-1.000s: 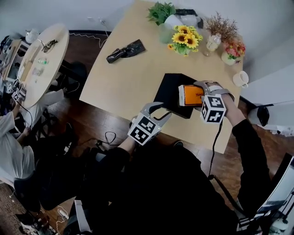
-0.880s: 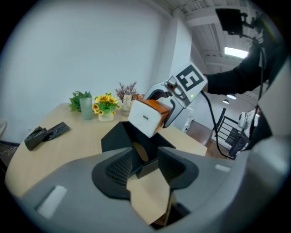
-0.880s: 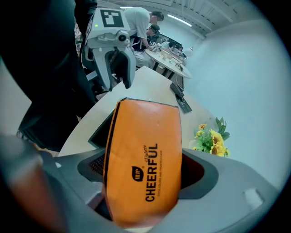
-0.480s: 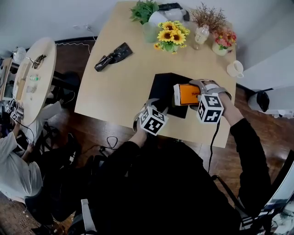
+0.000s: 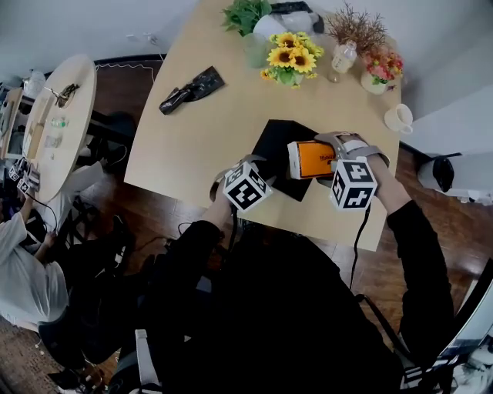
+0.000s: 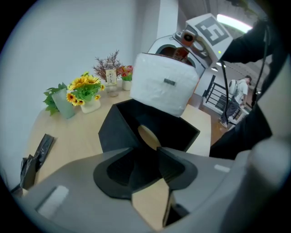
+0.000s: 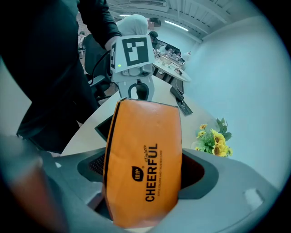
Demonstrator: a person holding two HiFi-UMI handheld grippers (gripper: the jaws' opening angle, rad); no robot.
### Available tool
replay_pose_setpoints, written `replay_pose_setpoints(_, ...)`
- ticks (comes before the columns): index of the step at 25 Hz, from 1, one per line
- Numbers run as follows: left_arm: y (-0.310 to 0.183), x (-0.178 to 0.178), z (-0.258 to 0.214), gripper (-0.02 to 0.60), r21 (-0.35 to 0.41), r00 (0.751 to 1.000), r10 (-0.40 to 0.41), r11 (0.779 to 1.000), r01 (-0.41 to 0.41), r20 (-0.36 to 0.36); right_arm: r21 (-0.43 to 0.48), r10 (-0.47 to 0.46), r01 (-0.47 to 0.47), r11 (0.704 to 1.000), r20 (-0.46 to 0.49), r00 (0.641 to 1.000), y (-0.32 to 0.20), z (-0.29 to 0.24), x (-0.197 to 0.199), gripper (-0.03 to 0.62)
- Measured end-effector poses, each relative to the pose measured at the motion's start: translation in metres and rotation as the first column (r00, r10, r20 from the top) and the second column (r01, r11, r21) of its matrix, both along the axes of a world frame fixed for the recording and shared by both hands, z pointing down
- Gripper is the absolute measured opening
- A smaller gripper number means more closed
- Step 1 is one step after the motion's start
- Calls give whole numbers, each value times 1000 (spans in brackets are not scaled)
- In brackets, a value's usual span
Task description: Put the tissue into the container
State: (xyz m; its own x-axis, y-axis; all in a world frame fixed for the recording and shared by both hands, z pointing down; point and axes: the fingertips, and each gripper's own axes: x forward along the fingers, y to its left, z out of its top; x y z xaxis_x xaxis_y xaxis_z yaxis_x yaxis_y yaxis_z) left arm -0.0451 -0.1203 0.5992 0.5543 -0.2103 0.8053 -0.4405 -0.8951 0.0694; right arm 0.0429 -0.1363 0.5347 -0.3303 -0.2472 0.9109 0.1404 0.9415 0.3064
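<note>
The tissue pack point(image 5: 308, 159) is orange on top and white underneath point(image 6: 163, 84). My right gripper point(image 5: 320, 159) is shut on it, the jaws standing wide round its sides point(image 7: 143, 166), and holds it just above the right part of the black open container point(image 5: 279, 140). The container stands on the wooden table point(image 5: 200, 146) near its front edge. My left gripper point(image 5: 245, 163) is at the container's near left corner. In the left gripper view its jaws point(image 6: 148, 166) are shut on that corner of the black wall point(image 6: 116, 132).
At the table's far end stand a sunflower vase point(image 5: 293, 61), a green plant point(image 5: 246, 15), a small bottle point(image 5: 343, 58), a pink flower pot point(image 5: 381, 77) and a white mug point(image 5: 400, 118). A black crumpled object point(image 5: 189, 86) lies far left. A round side table point(image 5: 54, 115) stands at the left.
My left gripper moved from the table's front edge, where it stood open, up to the container's corner and closed on it. The right gripper keeps holding the pack over the container.
</note>
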Motion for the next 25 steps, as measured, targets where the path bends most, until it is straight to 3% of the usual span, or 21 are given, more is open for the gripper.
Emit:
replay_pose_setpoints(5, -11, -12, 3, 137, -21, 992, 121, 992, -121, 43, 2, -45, 45, 999, -18, 999, 2, -2, -14, 437)
replay_pose_setpoints(10, -36, -31, 5, 137, -26, 989, 129, 992, -127, 69, -8, -115, 115, 993, -57, 992, 1, 3, -31, 437)
replay_pose_setpoints(13, -49, -40, 4, 137, -6, 995, 83, 997, -83, 59, -22, -171, 169, 985, -92, 981, 0, 8, -40, 437)
replay_pose_setpoints(17, -41, -35, -5, 138, -6, 999, 28, 1000, -29, -19, -39, -236, 233, 972, -115, 965, -4, 10, -53, 437)
replay_pose_setpoints(20, -33, -36, -7, 135, 41, 1000, -4, 999, 5, -19, -82, -312, 303, 949, -132, 941, 2, 12, -57, 437)
replay_pose_setpoints(23, -29, -52, -18, 135, 51, 991, -106, 993, 110, -80, -129, -392, 375, 918, -154, 907, 11, 21, -57, 437)
replay_pose_setpoints(25, -28, -68, -26, 135, 30, 970, -199, 978, 204, -137, -144, -430, 409, 901, -175, 886, 13, 29, -56, 437)
